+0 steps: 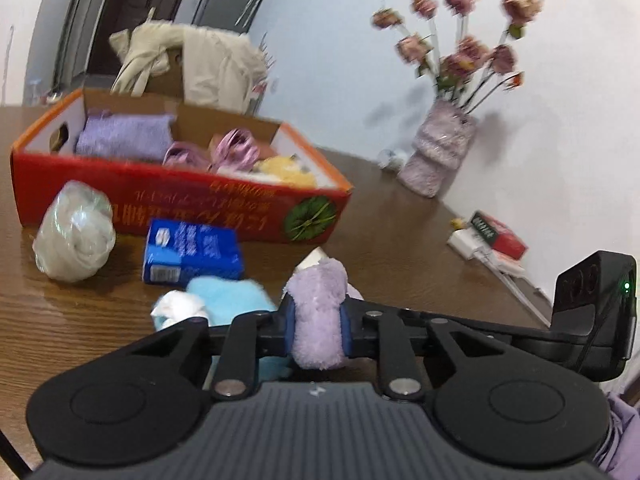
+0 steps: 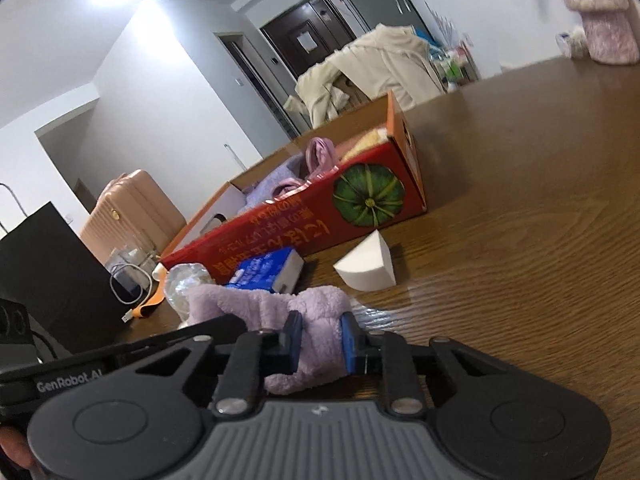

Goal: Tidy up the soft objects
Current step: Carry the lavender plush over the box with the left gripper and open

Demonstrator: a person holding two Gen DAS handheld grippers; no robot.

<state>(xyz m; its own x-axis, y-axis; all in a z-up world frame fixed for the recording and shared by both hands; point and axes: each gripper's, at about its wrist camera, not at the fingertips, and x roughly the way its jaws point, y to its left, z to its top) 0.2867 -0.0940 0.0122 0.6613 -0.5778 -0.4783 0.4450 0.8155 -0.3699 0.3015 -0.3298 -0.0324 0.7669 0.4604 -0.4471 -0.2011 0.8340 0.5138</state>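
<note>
While both pairs of blue pads press into one lilac fleece cloth (image 1: 318, 312), we hold it at two places: our left gripper (image 1: 318, 330) is clenched on a bunched end and our right gripper (image 2: 320, 342) on another fold of it (image 2: 316, 320), low over the wooden table (image 2: 520, 240). Just beyond and left of the left fingers lie a light blue cloth (image 1: 228, 296) and a white scrap (image 1: 180, 306) touching it. Past those sit a blue packet (image 1: 192, 252) and, further left, a wrapped pale bundle (image 1: 74, 232). Ahead of the right fingers, a white wedge sponge (image 2: 366, 266) rests on the tabletop. Beyond everything stands the red cardboard box (image 1: 180, 204), holding a purple towel (image 1: 120, 138), pink straps (image 1: 236, 150) and something yellow (image 1: 288, 170). Far right of the left fingers, a vase of flowers (image 1: 440, 148) stands by the wall.
</note>
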